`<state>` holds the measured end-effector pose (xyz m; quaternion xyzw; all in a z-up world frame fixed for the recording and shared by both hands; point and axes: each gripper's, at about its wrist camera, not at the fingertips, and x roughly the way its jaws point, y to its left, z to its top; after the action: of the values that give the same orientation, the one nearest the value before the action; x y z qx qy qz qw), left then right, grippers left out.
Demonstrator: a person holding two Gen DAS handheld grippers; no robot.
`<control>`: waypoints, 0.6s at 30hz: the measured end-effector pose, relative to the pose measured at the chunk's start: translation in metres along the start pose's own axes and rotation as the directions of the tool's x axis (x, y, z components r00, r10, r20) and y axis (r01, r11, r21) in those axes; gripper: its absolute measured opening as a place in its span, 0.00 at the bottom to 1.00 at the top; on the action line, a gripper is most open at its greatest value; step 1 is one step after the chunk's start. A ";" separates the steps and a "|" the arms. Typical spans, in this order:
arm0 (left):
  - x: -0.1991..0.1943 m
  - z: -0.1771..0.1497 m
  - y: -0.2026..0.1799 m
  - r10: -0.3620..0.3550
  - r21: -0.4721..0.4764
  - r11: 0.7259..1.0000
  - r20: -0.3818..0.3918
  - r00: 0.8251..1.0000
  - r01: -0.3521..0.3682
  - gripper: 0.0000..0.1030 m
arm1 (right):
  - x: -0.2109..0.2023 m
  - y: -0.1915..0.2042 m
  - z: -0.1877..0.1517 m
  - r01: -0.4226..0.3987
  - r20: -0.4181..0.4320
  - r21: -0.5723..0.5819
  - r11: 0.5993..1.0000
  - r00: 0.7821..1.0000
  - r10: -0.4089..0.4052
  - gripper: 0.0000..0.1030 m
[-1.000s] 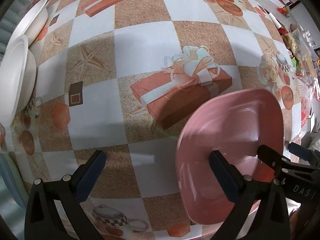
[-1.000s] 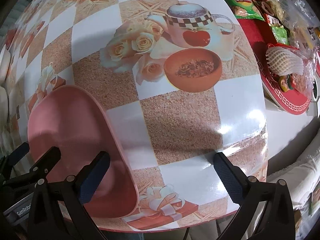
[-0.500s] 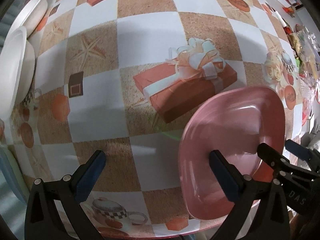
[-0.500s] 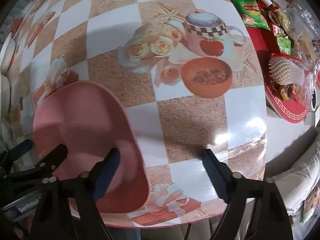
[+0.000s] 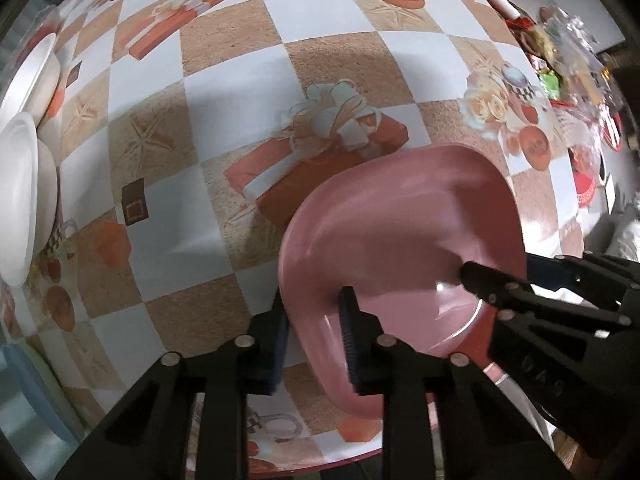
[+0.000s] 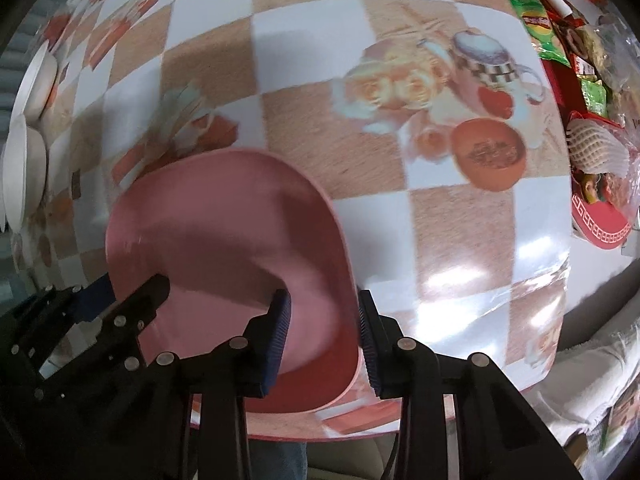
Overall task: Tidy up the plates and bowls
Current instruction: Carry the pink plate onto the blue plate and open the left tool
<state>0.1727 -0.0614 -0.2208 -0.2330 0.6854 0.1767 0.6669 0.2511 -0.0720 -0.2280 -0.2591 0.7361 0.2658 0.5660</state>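
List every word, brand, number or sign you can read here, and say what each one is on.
"DAS": raised letters on the body of the right gripper, seen rotated in the left wrist view; a likely reading only.
Green snack bag: red and yellow round logo, wording too blurred to read.
Wrappers on the red tray: print too small to read.
Tablecloth: pictures only, no words.
Pink plate: no marking visible.
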 end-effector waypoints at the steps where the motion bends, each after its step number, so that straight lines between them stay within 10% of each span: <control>1: -0.001 -0.002 0.005 0.001 0.006 1.000 -0.001 1.000 -0.001 0.25 | 0.001 0.005 -0.002 -0.003 -0.004 0.003 1.000 1.000 0.003 0.35; 18: -0.003 -0.079 0.161 0.071 -0.069 0.995 0.014 0.997 -0.070 0.26 | 0.015 0.157 -0.026 -0.076 -0.065 -0.071 0.995 0.995 0.071 0.35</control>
<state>0.0176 0.0285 -0.2254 -0.2298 0.6814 0.2252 0.6574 0.1227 0.0227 -0.2215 -0.2607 0.7522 0.3053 0.5225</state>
